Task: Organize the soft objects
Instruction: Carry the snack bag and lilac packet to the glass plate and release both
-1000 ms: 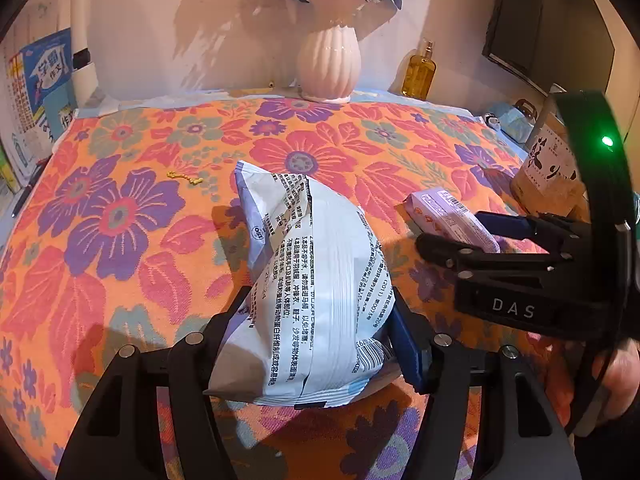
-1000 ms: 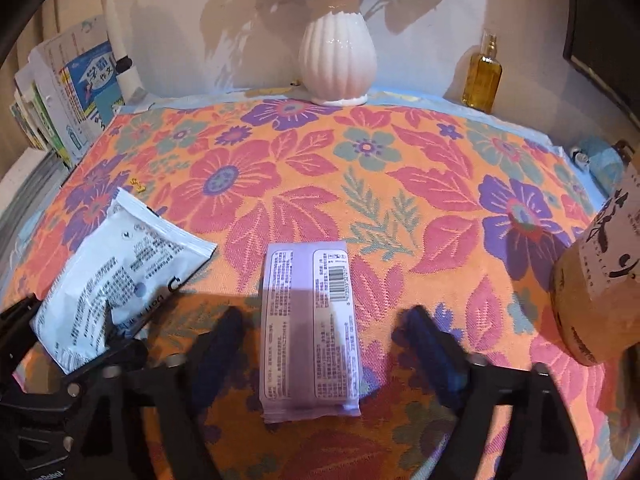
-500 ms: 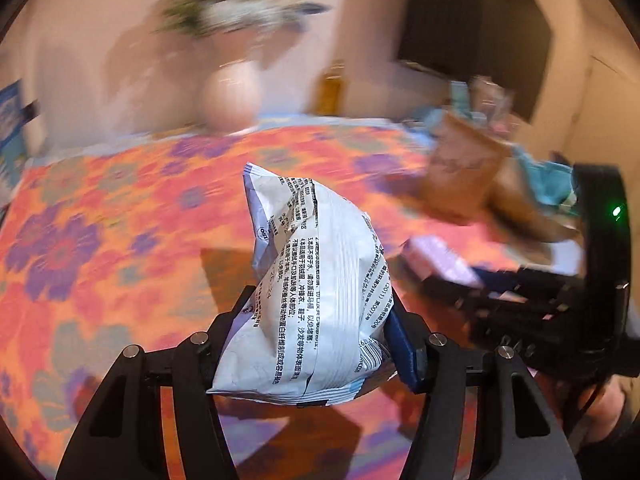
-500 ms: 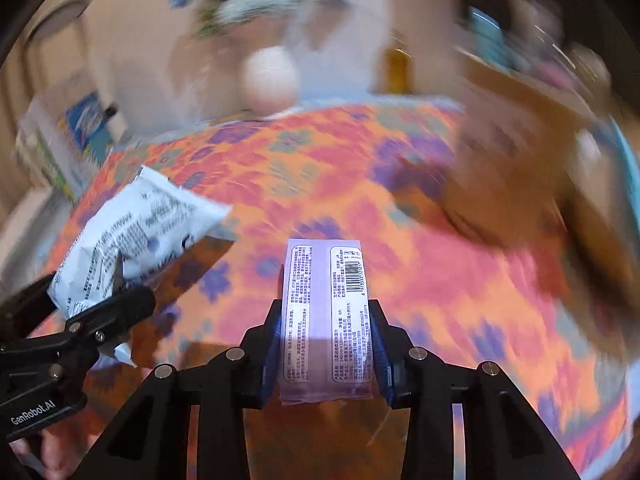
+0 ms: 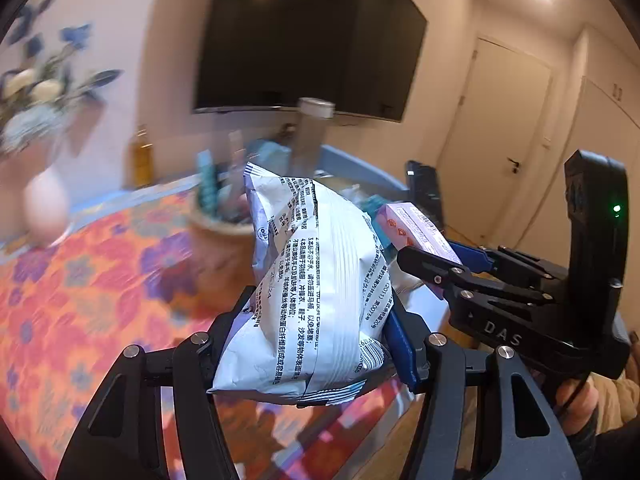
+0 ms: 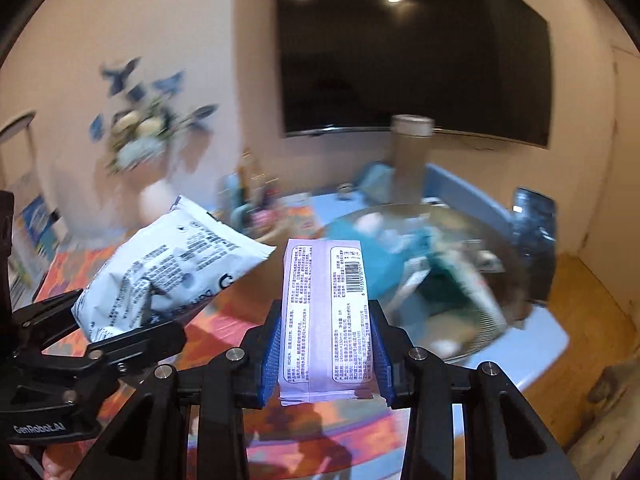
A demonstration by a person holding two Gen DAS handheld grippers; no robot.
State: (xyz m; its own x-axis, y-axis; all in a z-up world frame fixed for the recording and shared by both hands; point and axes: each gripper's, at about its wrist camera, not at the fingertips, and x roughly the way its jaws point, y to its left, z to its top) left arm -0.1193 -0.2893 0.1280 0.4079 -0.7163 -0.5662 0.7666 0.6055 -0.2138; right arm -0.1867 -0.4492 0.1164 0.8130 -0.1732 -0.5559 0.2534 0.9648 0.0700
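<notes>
A white bag with black print (image 5: 316, 280) stands upright in my left gripper (image 5: 320, 328), which is shut on its lower part and holds it above the flowered tablecloth (image 5: 80, 280). The bag (image 6: 168, 268) also shows at the left of the right wrist view. My right gripper (image 6: 326, 344) is shut on a flat purple pack (image 6: 324, 312), its blue pads pressing both long edges. The pack is in the air, label side up. In the left wrist view the right gripper (image 5: 460, 268) and its purple pack (image 5: 416, 228) sit just right of the bag.
A brown basket of small items (image 5: 224, 248) stands on the cloth behind the bag. A blurred round container (image 6: 440, 272) holding teal and white things lies ahead on the right. A vase of flowers (image 5: 44, 200), a yellow bottle (image 5: 142, 160), a tall cylinder (image 6: 412, 144) and a wall television (image 5: 312, 40) are behind.
The right gripper closed on the purple pack, which lay on the cloth, and lifted it. Both grippers rose and swung to the right, from the vase toward the television and round container.
</notes>
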